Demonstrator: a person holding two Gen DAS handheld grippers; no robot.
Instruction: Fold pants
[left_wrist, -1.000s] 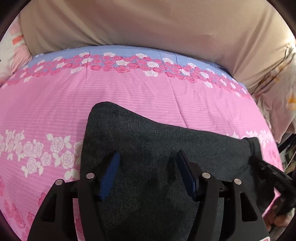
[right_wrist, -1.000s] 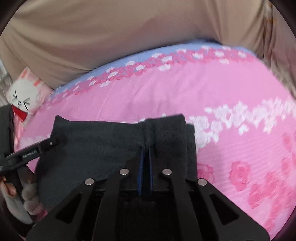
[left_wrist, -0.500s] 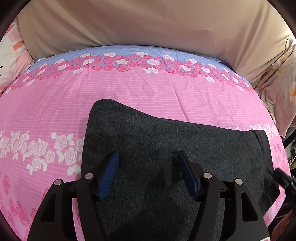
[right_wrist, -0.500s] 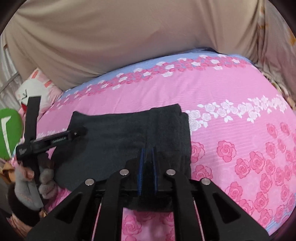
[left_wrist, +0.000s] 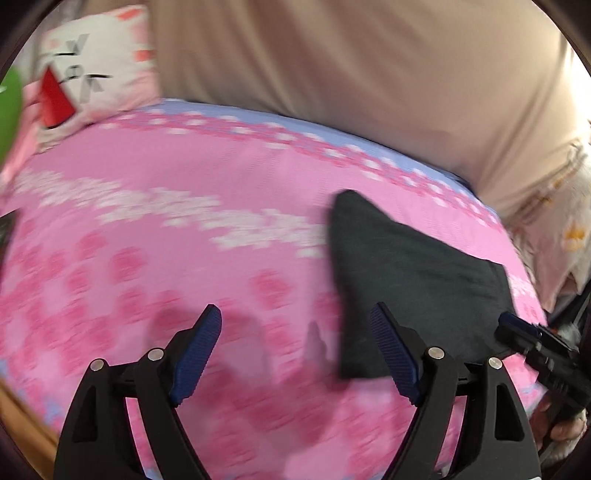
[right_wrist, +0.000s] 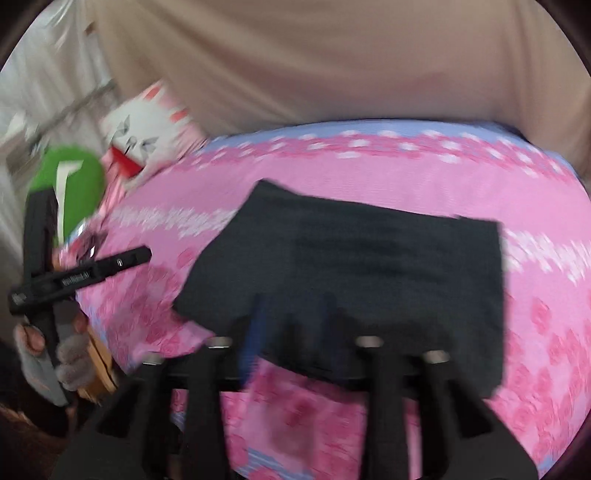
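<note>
The dark grey pants (right_wrist: 369, 273) lie folded into a flat rectangle on the pink rose-print bedsheet (right_wrist: 369, 177). In the left wrist view the pants (left_wrist: 410, 273) sit to the right. My left gripper (left_wrist: 301, 350) is open and empty, over bare sheet left of the pants; it also shows in the right wrist view (right_wrist: 144, 254) at the far left. My right gripper (right_wrist: 295, 332) is open, blurred, just above the pants' near edge, holding nothing; its tip shows in the left wrist view (left_wrist: 517, 328) at the right.
A beige sheet (left_wrist: 369, 74) hangs behind the bed. A white and pink cat pillow (right_wrist: 147, 129) and a green cushion (right_wrist: 70, 184) lie at the bed's left end. A pale floral fabric (left_wrist: 561, 221) is at the right. A wooden bed edge (right_wrist: 99, 373) shows lower left.
My right gripper has opened, let go of the pants and pulled back. My left gripper has swung left off the pants. Both views are motion-blurred.
</note>
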